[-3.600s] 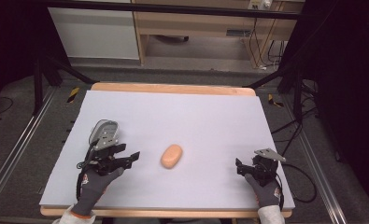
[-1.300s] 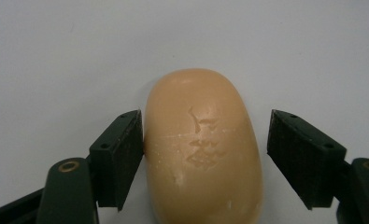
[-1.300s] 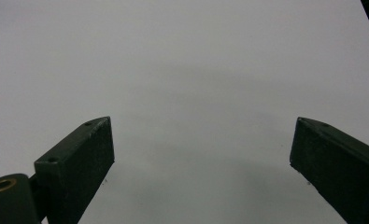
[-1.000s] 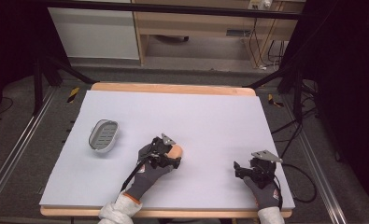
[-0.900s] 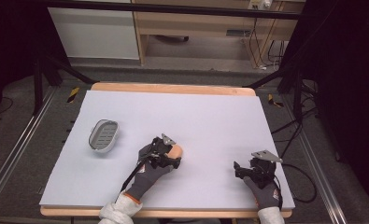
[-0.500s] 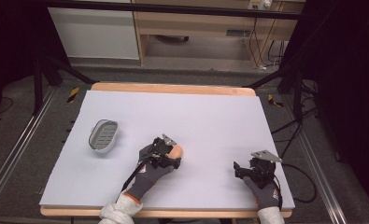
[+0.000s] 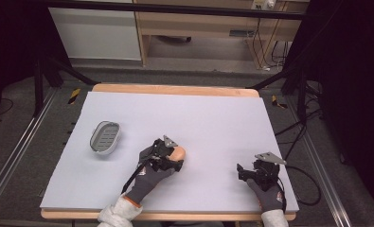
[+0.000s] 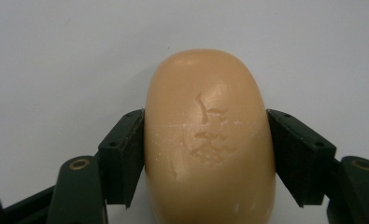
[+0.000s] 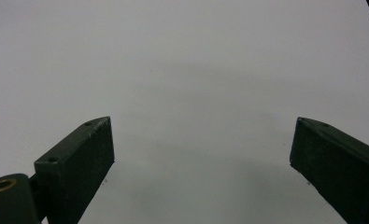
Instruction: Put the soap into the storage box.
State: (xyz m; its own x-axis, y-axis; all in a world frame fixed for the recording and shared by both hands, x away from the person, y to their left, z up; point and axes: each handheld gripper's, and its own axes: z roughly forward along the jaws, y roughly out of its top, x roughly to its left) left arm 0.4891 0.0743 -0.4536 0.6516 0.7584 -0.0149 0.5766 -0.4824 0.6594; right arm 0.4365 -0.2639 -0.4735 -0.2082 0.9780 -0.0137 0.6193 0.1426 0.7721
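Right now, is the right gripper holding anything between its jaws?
No, the right gripper has its jaws wide apart, with bare white table between them.

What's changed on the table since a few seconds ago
The left gripper left the grey soap dish, which now lies free, moved right to the orange soap bar and closed on its sides. The bar lies where it lay. The right gripper stayed open at the table's right front.

Right gripper [image 9: 201, 140]: both black jaws spread wide apart, nothing between them. Below and ahead, bare pale table surface [image 9: 182, 60]. Table's edge crosses the upper right corner.
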